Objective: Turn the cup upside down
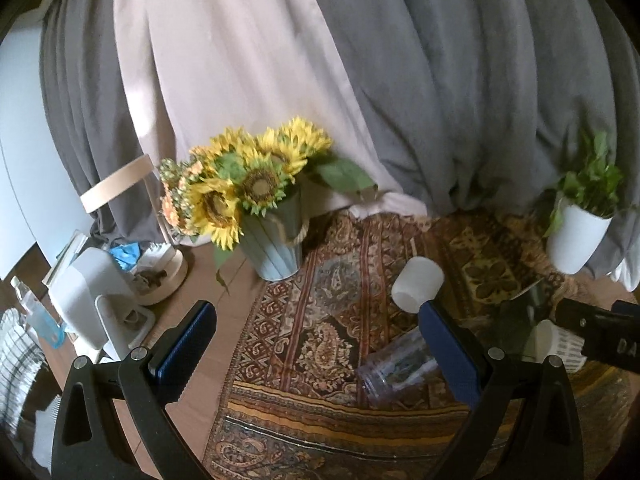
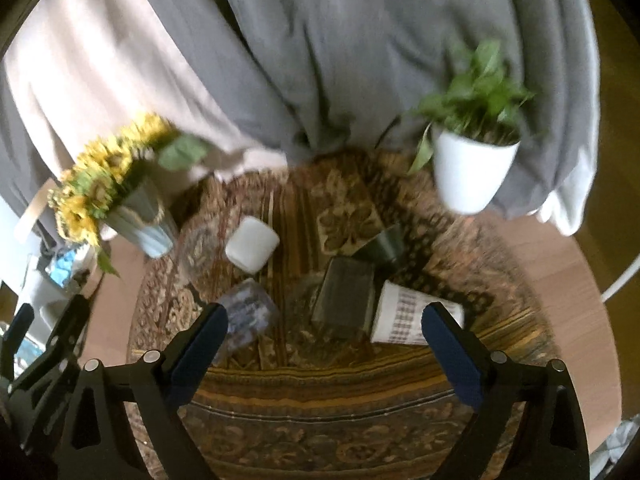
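Note:
Several cups lie on a patterned rug (image 2: 320,380). A plain white cup (image 1: 417,285) (image 2: 252,244) stands upside down. A clear purplish cup (image 1: 394,368) (image 2: 248,320) lies on its side. A white checked cup (image 2: 408,316) (image 1: 556,344) lies on its side. A dark grey cup (image 2: 346,300) and a dark green cup (image 2: 382,246) lie tipped. My left gripper (image 1: 316,344) is open and empty above the rug, its right finger (image 1: 452,356) next to the clear cup. My right gripper (image 2: 324,344) is open and empty, its right finger (image 2: 452,356) over the checked cup.
A sunflower bouquet in a pale ribbed pot (image 1: 276,244) (image 2: 140,224) stands at the rug's back left. A green plant in a white pot (image 1: 576,236) (image 2: 472,172) stands at the back right. Grey and beige curtains hang behind. Clutter and a white appliance (image 1: 92,296) sit at left.

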Demonstrator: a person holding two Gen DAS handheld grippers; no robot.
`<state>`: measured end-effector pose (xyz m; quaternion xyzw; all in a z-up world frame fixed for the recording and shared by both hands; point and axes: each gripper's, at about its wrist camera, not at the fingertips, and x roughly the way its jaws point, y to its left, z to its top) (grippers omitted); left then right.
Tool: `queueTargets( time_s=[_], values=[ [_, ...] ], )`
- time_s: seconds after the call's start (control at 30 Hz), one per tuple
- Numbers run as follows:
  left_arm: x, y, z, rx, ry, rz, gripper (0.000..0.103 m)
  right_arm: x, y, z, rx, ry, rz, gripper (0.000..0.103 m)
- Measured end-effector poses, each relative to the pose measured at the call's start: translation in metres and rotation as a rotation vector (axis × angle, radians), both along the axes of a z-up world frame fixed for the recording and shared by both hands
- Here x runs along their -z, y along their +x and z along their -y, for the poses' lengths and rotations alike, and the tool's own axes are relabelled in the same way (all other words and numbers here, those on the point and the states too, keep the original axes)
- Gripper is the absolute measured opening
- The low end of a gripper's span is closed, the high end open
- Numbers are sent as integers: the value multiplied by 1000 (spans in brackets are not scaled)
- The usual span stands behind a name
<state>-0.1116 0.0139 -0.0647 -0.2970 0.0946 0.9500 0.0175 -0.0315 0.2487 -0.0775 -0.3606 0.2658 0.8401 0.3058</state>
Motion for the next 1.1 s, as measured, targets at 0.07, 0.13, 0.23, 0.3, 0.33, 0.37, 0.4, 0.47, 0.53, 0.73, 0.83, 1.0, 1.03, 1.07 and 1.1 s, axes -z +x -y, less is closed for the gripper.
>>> queueTargets(
  time_s=[0.07,0.13,0.23,0.3,0.33,0.37,0.4,0.47,0.53,0.73,0.83,1.0,1.03,1.07,1.1],
  values=[
    [6,-10,-3,6,-7,17,103,11,-12,-14,-8,-40,16,95],
    [12,-21,-8,13,-17,35,103,20,-21,-24,-12,-71,29,95],
    [20,-35,-12,17,-24,56,103,34,-38,-38,-13,-105,56,93],
    [26,-44,-16,20,-25,73,103,43,-46,-46,-11,-122,73,93],
    [28,-47,-17,23,-26,82,103,50,-52,-52,-6,-132,87,92],
    [31,-53,-20,25,-30,90,103,55,-56,-56,0,-141,97,92],
    [35,-57,-22,28,-33,100,103,59,-59,-60,5,-150,110,92],
    [43,-66,-25,31,-36,117,103,71,-67,-69,19,-172,139,90],
    [49,-74,-28,39,-36,135,103,83,-72,-77,37,-193,170,90],
    [69,-90,-40,63,-48,174,103,104,-84,-92,73,-200,248,90],
    [75,-96,-42,70,-38,196,103,113,-88,-98,83,-214,285,90],
    [83,-104,-43,72,-33,216,103,131,-92,-100,79,-266,319,86],
    [85,-105,-43,73,-34,220,103,134,-93,-99,76,-275,325,85],
    [86,-106,-43,72,-36,222,103,137,-95,-98,73,-278,332,84],
    [87,-107,-43,73,-36,225,103,139,-96,-97,72,-280,340,83]
  ],
)
